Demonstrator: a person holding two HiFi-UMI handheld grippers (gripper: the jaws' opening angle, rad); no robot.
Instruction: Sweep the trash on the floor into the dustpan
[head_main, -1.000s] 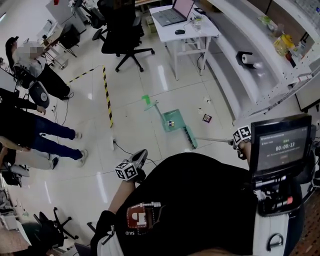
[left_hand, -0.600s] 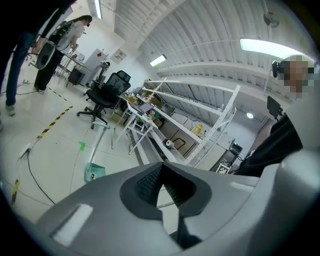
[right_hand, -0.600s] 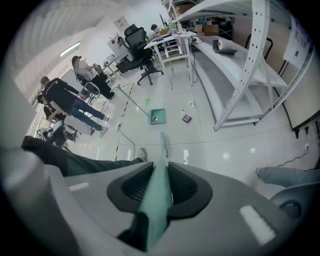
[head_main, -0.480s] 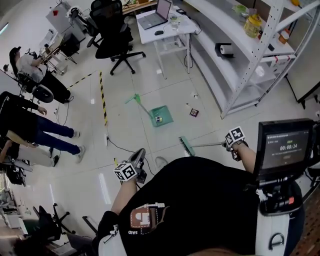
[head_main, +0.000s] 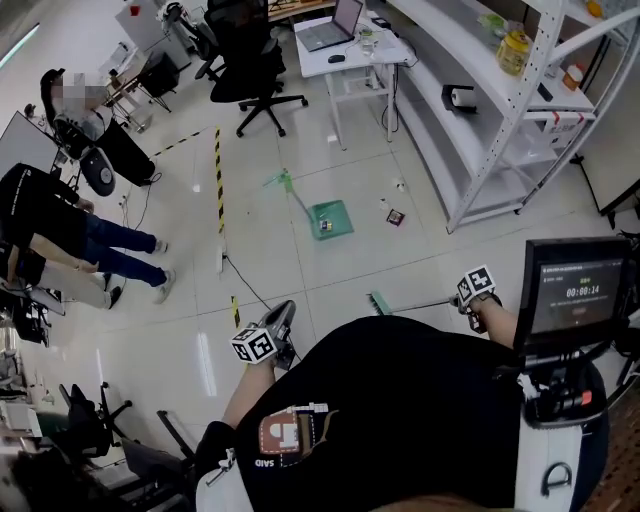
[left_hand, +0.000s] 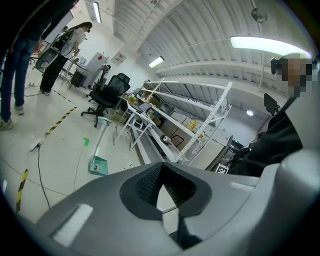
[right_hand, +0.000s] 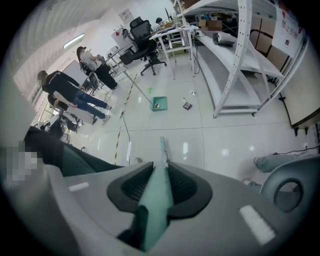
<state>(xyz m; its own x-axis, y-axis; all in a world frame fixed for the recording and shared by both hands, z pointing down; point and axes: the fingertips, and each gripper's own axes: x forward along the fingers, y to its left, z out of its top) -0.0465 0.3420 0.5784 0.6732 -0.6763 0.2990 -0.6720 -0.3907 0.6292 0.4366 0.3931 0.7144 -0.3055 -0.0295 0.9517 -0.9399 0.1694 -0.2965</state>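
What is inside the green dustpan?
A couple of small scraps lie in the dustpan. They are too tiny to name. Nothing covers them.

Right gripper (right_hand: 160, 177) — clamped on broom handle (right_hand: 154, 202); dustpan (right_hand: 159, 104) ahead

The dustpan (head_main: 331, 218) and broom (head_main: 380, 303) were teal green; the tape (head_main: 219, 185) on the floor (head_main: 350, 270) was striped yellow and black.

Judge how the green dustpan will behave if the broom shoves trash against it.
The dustpan looks like thin plastic, so it is probably light. Nothing holds it, and on the glossy tiled floor it may well skid rather than stay put. Its long slanted handle could make it tip if knocked.
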